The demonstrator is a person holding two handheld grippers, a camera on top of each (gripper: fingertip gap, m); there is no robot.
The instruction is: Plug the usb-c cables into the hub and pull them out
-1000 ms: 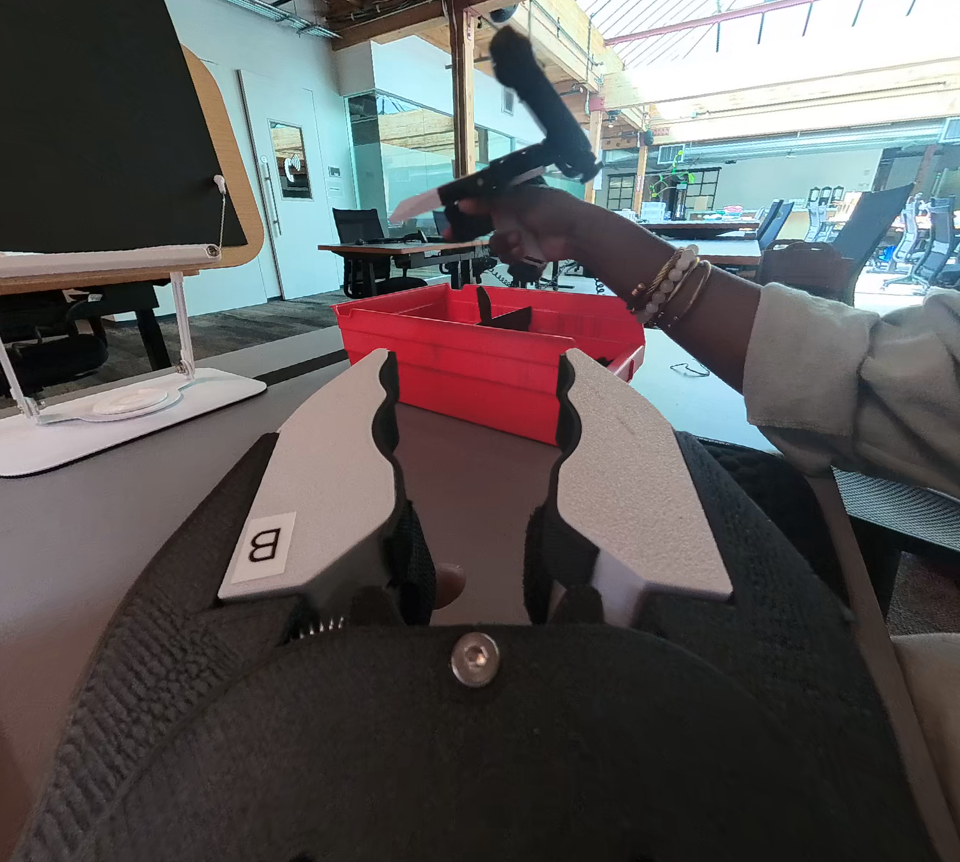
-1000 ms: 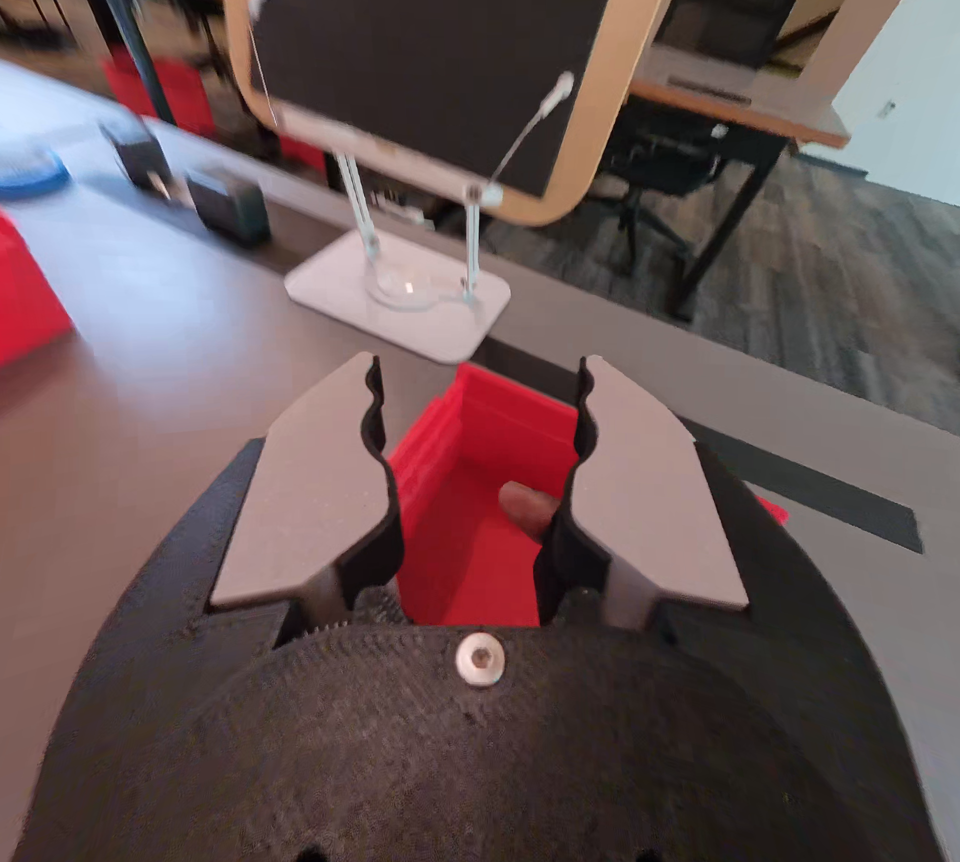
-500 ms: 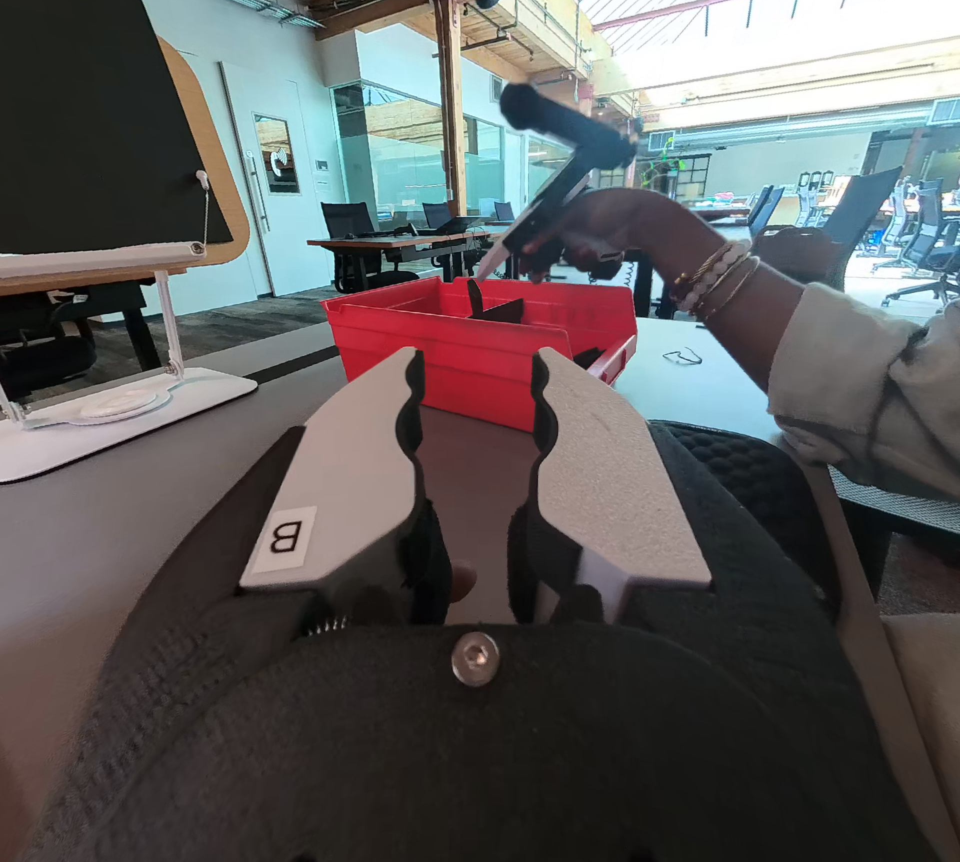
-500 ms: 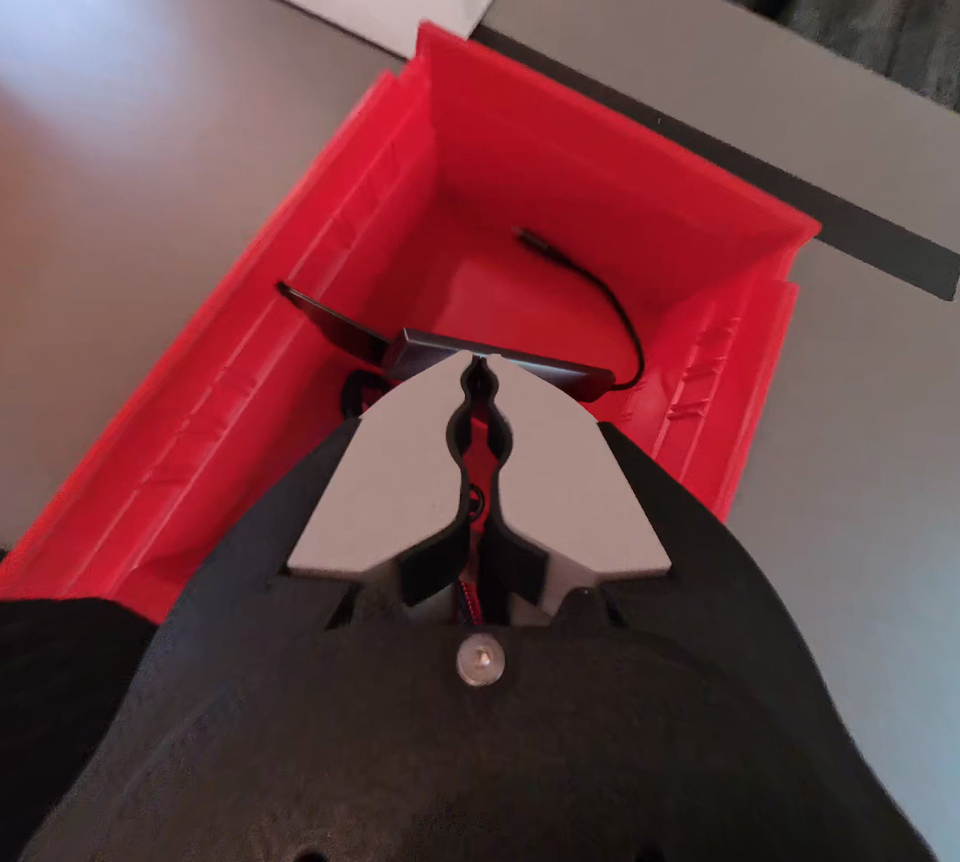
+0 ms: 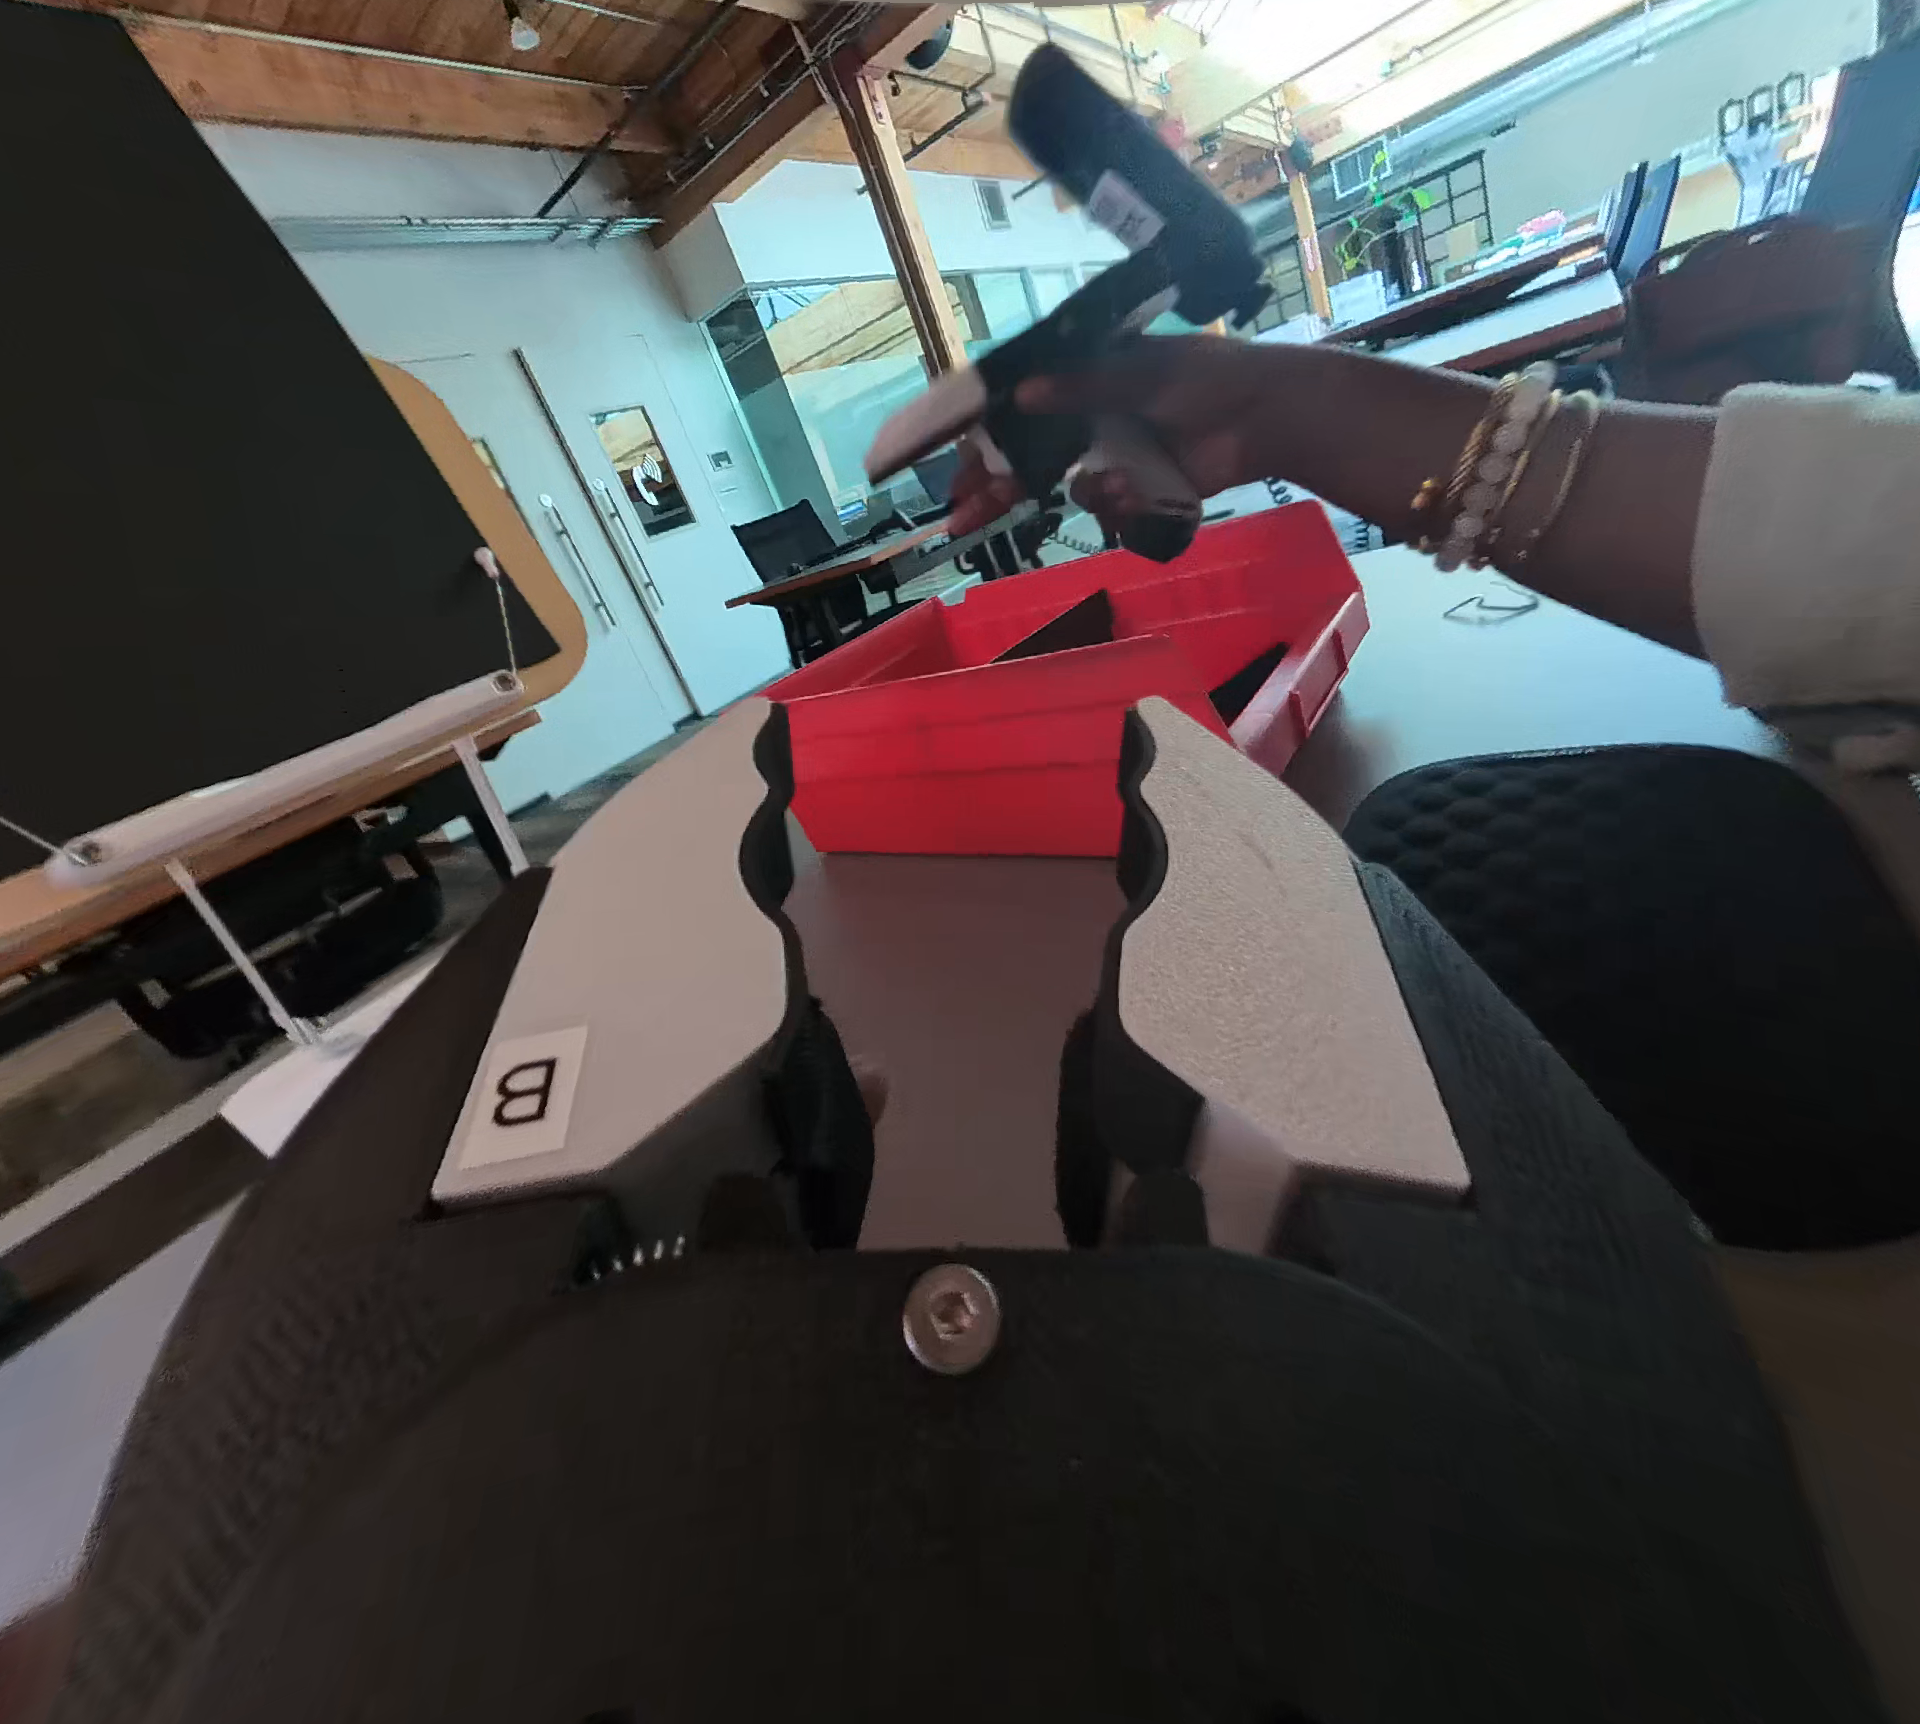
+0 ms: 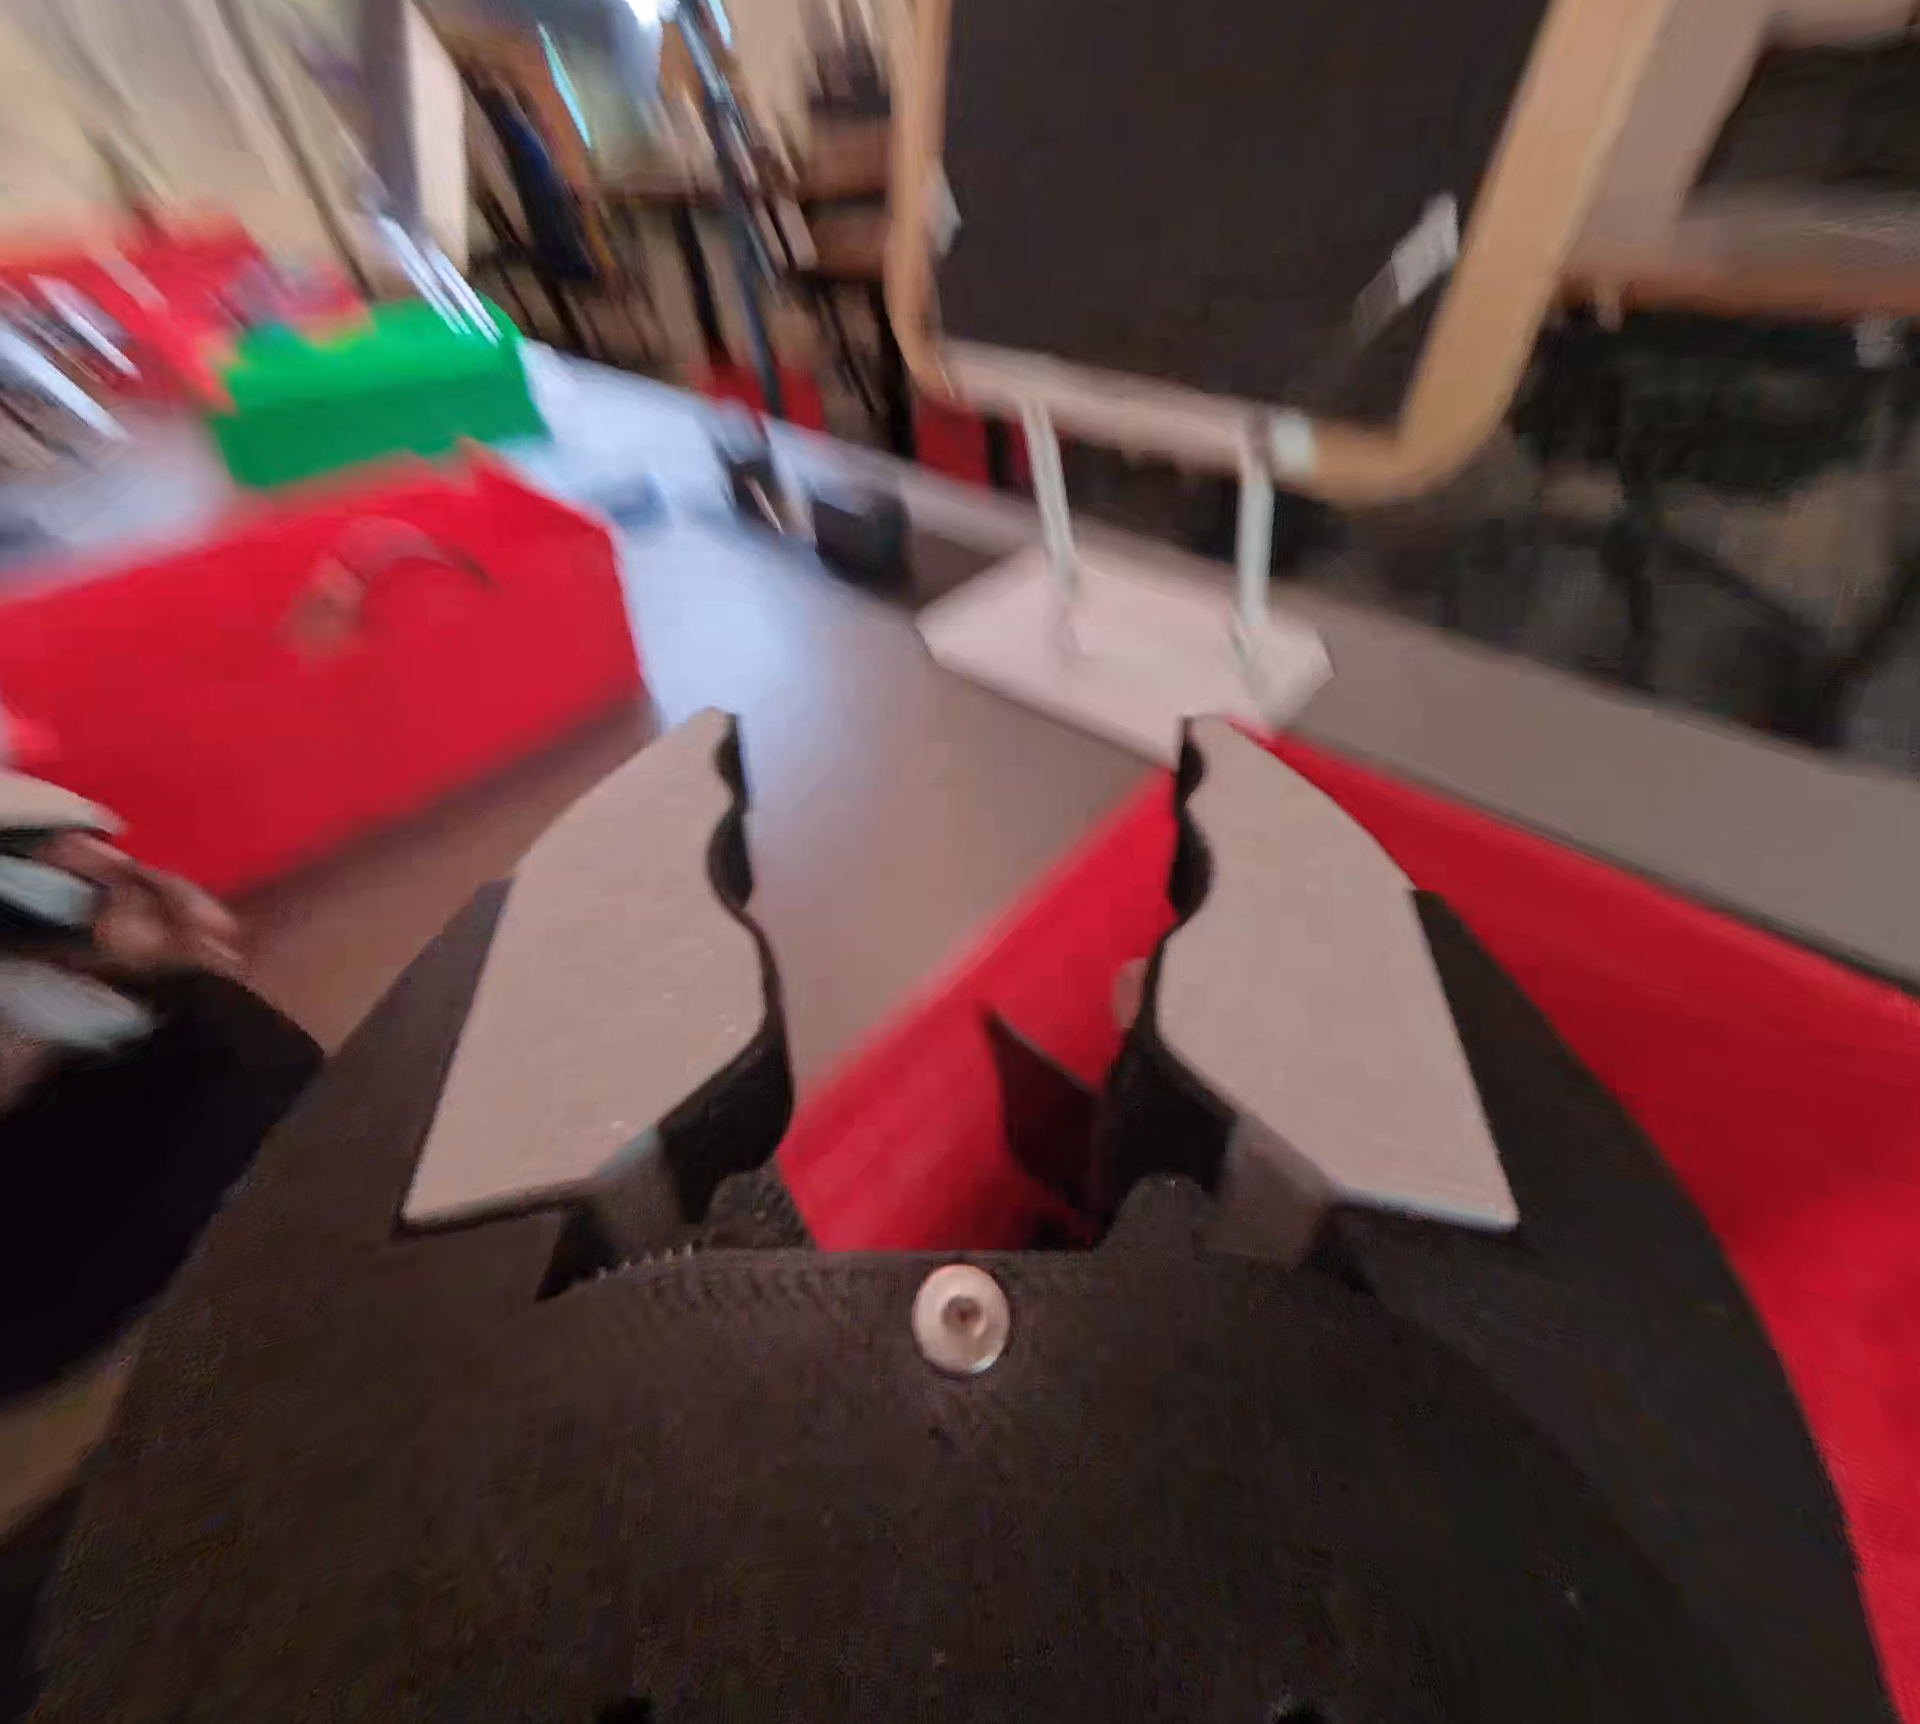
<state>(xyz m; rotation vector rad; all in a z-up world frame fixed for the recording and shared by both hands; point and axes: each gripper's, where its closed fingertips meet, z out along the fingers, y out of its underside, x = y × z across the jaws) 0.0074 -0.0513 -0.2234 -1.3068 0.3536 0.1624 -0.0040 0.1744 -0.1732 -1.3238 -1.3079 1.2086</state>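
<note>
While the hub and cables themselves are mostly hidden, a dark, flat, angular piece (image 5: 1070, 630) juts up above the rim inside the red bin (image 5: 966, 770), and the right wrist view shows the same dark shape (image 6: 1044, 1118) low in the bin's near corner; blur hides whether it is the hub or a cable end. The bin is glossy moulded plastic with ribbed walls, resting on the smooth grey tabletop (image 5: 956, 978). The left hand-held gripper (image 5: 951, 739) sits low before the bin, its matte, grainy grey fingers (image 5: 665, 926) with wavy black inner pads spread wide and grasping nothing. The right hand-held gripper (image 6: 961, 744) is likewise released and empty, held in a hand (image 5: 1164, 417) above the bin's far side. Beyond stand a dark board with a rounded wooden frame (image 6: 1236, 95) on a thin white stand, a second red bin (image 6: 312, 677) and a green box (image 6: 374, 391), both heavily blurred.
</note>
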